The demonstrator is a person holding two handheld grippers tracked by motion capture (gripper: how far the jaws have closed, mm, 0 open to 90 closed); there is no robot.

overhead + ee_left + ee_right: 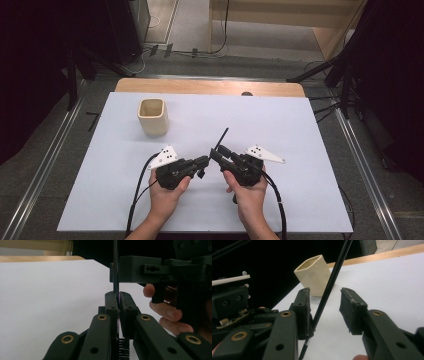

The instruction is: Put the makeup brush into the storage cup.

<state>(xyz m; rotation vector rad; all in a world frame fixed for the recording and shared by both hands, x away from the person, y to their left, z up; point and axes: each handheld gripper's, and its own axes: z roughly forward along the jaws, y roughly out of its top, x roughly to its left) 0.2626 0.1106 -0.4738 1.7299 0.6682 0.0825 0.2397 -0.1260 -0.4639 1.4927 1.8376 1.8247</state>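
The left gripper (117,301) has its two black jaws pressed tight on a thin black stick (115,267). The stick goes straight up from between them. The right gripper (325,310) has its jaws spread wide apart. The stick runs through the gap and leans close against one jaw, but that gripper is not squeezing it.

From above, the left gripper (204,161) and the right gripper (214,154) meet tip to tip near the middle of the table. The stick (222,136) pokes up and away from them. A hand (167,192) holds the left one and another hand (248,192) holds the right one. Black cables trail back from both.

A cream cup (152,116) with a square mouth stands upright, well apart, toward the far left.

The white sheet (300,190) covers most of the wooden table (200,86). Around it lie a grey floor, metal rails and dark stands.
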